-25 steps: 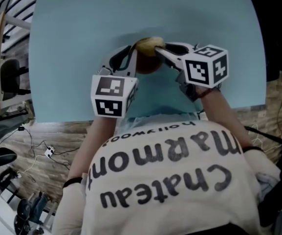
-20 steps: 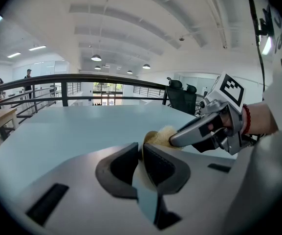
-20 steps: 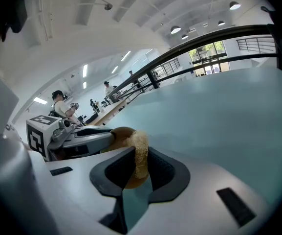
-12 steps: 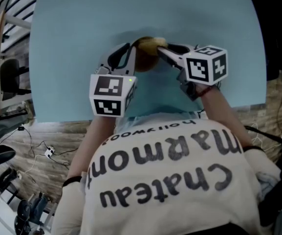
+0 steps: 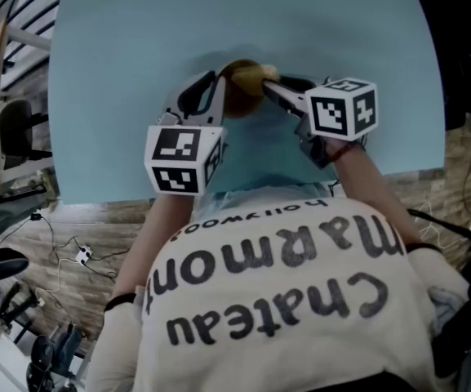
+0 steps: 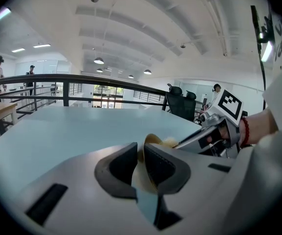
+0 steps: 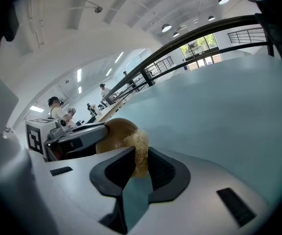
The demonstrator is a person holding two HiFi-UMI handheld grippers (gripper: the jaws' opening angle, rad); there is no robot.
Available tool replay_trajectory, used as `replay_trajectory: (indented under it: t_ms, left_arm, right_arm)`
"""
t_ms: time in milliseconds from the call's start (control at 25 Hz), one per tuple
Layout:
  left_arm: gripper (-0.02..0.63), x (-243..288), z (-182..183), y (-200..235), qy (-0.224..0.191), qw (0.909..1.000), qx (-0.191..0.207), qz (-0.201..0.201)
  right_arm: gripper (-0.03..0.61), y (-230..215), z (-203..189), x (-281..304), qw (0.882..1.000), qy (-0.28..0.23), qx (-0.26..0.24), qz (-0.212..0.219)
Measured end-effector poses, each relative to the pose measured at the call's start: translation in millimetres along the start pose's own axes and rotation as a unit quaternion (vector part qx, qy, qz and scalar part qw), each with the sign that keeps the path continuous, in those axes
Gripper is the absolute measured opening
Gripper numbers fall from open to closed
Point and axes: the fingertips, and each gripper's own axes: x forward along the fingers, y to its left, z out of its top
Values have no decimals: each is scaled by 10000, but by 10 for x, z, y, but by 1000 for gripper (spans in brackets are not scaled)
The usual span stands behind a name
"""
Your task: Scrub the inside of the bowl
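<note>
Brown bowl [image 5: 237, 104] sits tilted near the middle of the light-blue bench [image 5: 137, 55], its rim pinched between the pads of the left hand-held gripper [image 6: 140, 154], whose jaws have just eased open a little but still press on the rim. Pale fibrous scrubber [image 7: 140, 143] is clenched in the right hand-held gripper [image 7: 141, 163] and lies against the bowl at its upper edge; whether it reaches the inside I cannot tell. The two hand-held grippers meet at the bowl from either side, close in front of the person's torso.
</note>
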Motion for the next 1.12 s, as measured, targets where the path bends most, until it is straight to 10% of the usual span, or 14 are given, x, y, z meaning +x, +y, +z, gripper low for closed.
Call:
replay_trajectory:
  t_ms: [1120]
  left_arm:
    - [44, -191, 25, 174, -557, 9976, -354, 218]
  right_arm:
    - [84, 229, -173, 161, 9991, -41, 320, 291]
